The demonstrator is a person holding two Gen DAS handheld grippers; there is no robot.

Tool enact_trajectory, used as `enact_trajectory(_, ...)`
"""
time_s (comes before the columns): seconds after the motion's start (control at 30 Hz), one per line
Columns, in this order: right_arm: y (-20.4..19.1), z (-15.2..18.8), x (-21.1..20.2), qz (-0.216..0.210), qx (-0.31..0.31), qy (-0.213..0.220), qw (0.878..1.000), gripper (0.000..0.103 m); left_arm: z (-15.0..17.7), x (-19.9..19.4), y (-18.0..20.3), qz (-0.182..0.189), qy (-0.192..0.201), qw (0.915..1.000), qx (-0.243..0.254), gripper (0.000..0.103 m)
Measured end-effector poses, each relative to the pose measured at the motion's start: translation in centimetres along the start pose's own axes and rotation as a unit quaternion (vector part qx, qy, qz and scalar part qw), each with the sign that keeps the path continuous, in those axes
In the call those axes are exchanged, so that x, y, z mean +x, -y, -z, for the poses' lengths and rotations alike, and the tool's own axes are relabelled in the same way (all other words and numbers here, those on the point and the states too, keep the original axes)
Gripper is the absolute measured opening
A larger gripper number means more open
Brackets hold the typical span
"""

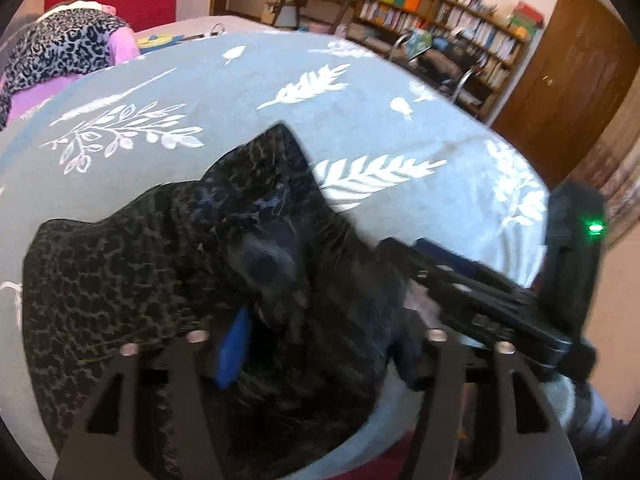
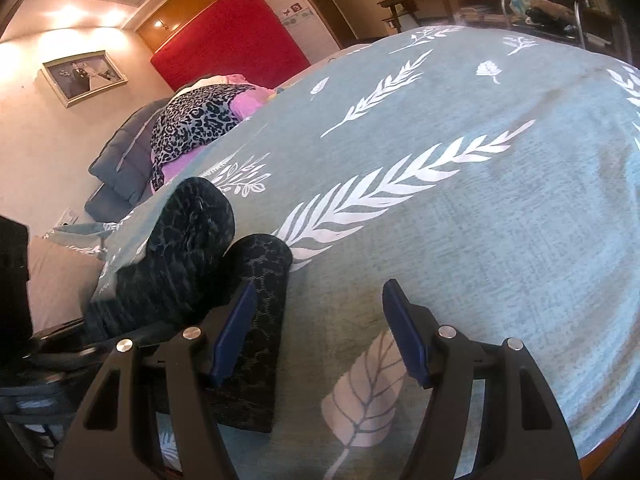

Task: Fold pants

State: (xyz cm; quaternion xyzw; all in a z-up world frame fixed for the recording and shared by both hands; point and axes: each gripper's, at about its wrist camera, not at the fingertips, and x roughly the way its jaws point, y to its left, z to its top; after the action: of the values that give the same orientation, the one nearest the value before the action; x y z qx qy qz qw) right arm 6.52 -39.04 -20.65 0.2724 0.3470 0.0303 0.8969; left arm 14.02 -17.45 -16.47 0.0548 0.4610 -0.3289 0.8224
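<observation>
The dark patterned pants (image 1: 160, 264) lie bunched on the blue leaf-print bedspread (image 1: 248, 92). In the left wrist view cloth is heaped between my left gripper's (image 1: 312, 344) fingers; one blue pad (image 1: 234, 348) shows and the other is buried, so the jaws' state is unclear. My right gripper (image 1: 480, 292) reaches in from the right toward the pants. In the right wrist view my right gripper (image 2: 320, 332) is open and empty, with the pants (image 2: 188, 248) just left of its left pad (image 2: 234, 332) and a flat folded part (image 2: 256, 360) lying beside it.
A leopard-print garment (image 2: 196, 120) and pink clothes (image 2: 248, 104) are piled at the head of the bed by a red headboard (image 2: 232, 40). Bookshelves (image 1: 440, 12), a chair (image 1: 440, 60) and a brown door (image 1: 560, 68) stand beyond the bed's far side.
</observation>
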Motion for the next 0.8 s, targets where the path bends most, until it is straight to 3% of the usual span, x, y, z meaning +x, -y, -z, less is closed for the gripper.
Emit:
enact_trajectory(0.1,-0.1,-0.1,-0.2,0.001,-0.004,0.000,1.000,0.067,0.5,-1.0,0.3,0.022,0.007,0.9996,0.013,0.069)
enact_trajectory(0.3,-1.8,-0.2,-1.9,-0.015,-0.028,0.008,0.999,0.067,1.2,-4.5,-1.7,0.049,0.025,0.9983,-0.019,0.069)
enact_trajectory(0.43,-3.5,-0.3,-3.9,-0.054,-0.042,0.020,0.997,0.067,2.0,-6.7,-4.9,0.038,0.045,0.9960,-0.067,0.069)
enact_trajectory(0.57,-6.3,1.0,-4.7,-0.090,-0.098,-0.004,0.991,0.069,2.5,-7.7,-7.9,0.024,0.051,0.9919,-0.114,0.069)
enact_trajectory(0.63,-7.1,1.7,-4.4,-0.081,-0.125,-0.013,0.989,0.072,2.7,-8.0,-9.0,0.020,0.053,0.9892,-0.135,0.069)
enact_trajectory(0.8,-5.2,3.0,-1.7,0.019,-0.123,-0.025,0.992,0.072,3.3,-8.8,-10.1,0.006,0.060,0.9872,-0.147,0.069)
